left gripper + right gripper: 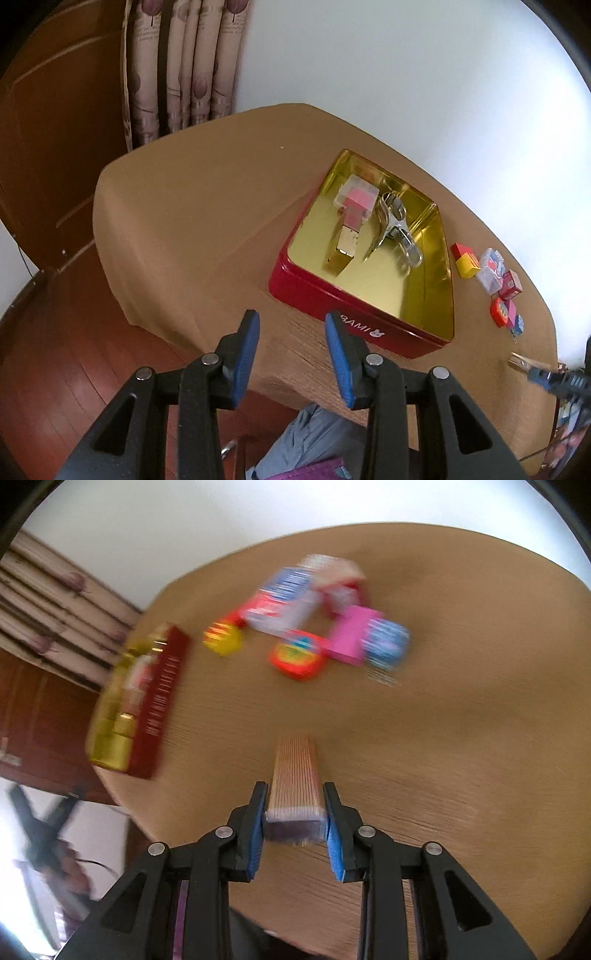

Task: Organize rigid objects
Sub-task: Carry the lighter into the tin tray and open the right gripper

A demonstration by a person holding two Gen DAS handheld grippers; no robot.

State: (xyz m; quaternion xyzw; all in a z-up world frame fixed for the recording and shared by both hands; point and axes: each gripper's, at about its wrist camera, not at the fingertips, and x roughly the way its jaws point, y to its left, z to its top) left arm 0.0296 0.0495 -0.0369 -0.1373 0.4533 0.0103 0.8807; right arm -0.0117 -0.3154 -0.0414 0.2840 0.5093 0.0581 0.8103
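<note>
Right hand-held gripper [294, 812] low over counter [461, 738], clenched on clip [294, 775], toys [317, 620] ahead. Left hand-held gripper [291, 354] released, hovering before tin [354, 310].

Your table [192, 206] wears a matt tan cloth with a fine woven grain. The tin [354, 317] is glossy red outside and mirror-gold metal inside. In it lie a clear plastic case [356, 197], a shiny gold bar [341, 251] and polished steel clips [395, 230]. Your left gripper [291, 354] has matt black plastic arms and rough blue pads [245, 354]. The floor [55, 350] is glossy wood.
</note>
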